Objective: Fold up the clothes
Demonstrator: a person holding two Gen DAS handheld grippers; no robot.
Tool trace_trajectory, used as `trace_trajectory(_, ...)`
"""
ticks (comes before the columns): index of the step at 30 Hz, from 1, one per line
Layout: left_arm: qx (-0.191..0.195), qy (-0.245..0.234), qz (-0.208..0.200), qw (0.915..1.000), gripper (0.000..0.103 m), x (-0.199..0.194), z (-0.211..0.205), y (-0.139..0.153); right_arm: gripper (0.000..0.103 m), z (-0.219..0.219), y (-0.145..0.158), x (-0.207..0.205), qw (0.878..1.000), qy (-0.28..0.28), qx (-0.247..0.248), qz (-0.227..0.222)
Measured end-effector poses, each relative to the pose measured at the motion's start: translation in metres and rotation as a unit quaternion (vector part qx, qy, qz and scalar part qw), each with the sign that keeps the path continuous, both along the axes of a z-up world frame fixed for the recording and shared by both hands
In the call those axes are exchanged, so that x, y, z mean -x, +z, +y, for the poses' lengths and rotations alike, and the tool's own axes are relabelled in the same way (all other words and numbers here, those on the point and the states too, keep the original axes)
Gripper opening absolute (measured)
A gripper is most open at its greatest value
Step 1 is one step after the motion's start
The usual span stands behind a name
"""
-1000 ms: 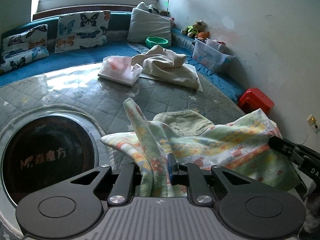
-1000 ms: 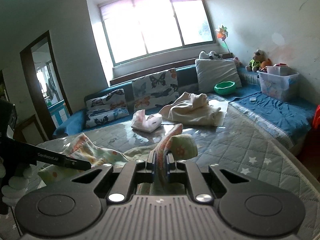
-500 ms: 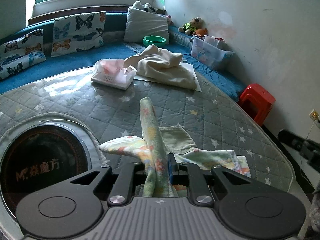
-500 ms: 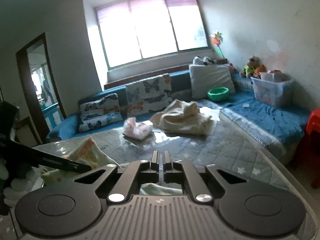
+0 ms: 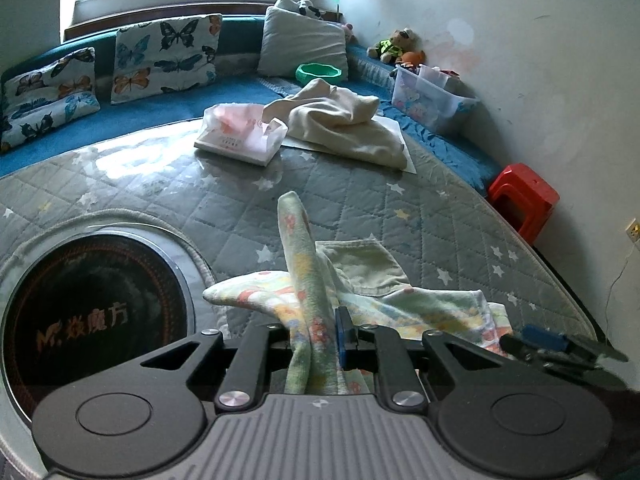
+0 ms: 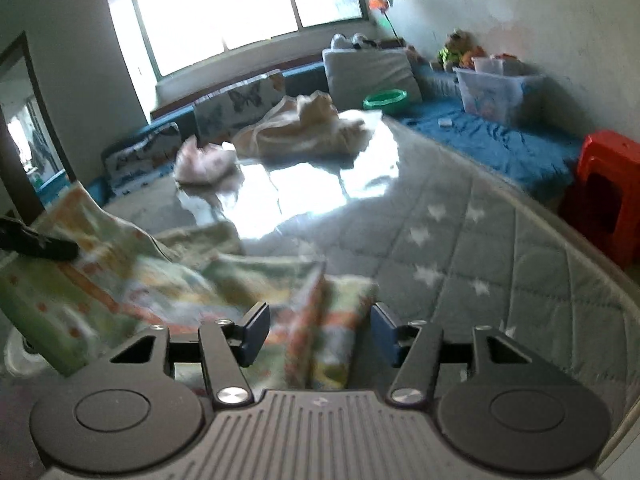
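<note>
Left gripper (image 5: 316,338) clamped on the printed garment (image 5: 400,304); right gripper (image 6: 318,330) spread wide over its folded edge.

Only the left wrist view showed the pinched fold standing upright between the closed fingers, the rest of the garment trailing right across the quilted table cover (image 5: 360,196). The blurred right wrist view alone showed the garment (image 6: 168,280) spreading leftward, its bunched edge lying between the parted pads (image 6: 256,332); whether either pad touched it could not be told.

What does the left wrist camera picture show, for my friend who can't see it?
The left gripper pinches a pastel patterned cloth on a grey quilted table. The right gripper pokes in low at right. Farther back lie a cream garment and butterfly cushions.
</note>
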State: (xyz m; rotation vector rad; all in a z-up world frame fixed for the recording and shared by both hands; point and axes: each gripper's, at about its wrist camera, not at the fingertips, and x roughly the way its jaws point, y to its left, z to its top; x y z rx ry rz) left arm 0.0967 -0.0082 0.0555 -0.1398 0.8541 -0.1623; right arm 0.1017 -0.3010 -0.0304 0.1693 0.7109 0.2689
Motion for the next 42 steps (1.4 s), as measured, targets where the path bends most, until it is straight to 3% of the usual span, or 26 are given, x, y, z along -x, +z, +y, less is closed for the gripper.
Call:
trace_trajectory(3,-0.002,0.0,0.001,1.0,0.015,0.001,0.0,-0.001,0.059,0.005,-0.011,0.001,1.0,-0.002,0.005,0.004)
trace_trajectory(5,-0.003,0.001,0.002,1.0,0.015,0.001,0.001,-0.001,0.053,0.013,-0.012,0.003,1.0,0.018,0.008,-0.002)
trace_trajectory(7,-0.003,0.003,0.003,1.0,0.015,0.0,0.001,-0.002,0.022,0.019,-0.01,0.003,0.999,0.032,0.009,-0.004)
trace_trajectory(8,-0.003,0.003,0.003,1.0,0.015,0.0,0.001,-0.002,0.015,0.02,-0.005,0.003,0.999,0.034,0.011,-0.011)
trace_trajectory(10,-0.004,0.003,0.002,1.0,0.015,0.001,0.001,-0.002,0.009,0.022,0.006,0.004,0.999,0.039,0.015,-0.026)
trace_trajectory(26,0.003,-0.006,-0.028,0.9996,0.015,-0.005,-0.004,0.02,0.008,0.03,0.086,0.002,0.988,0.051,0.059,-0.134)
trace_trajectory(42,0.004,-0.013,-0.014,0.9998,0.015,-0.001,-0.001,0.007,0.008,0.026,0.08,0.013,0.989,0.052,0.072,-0.121)
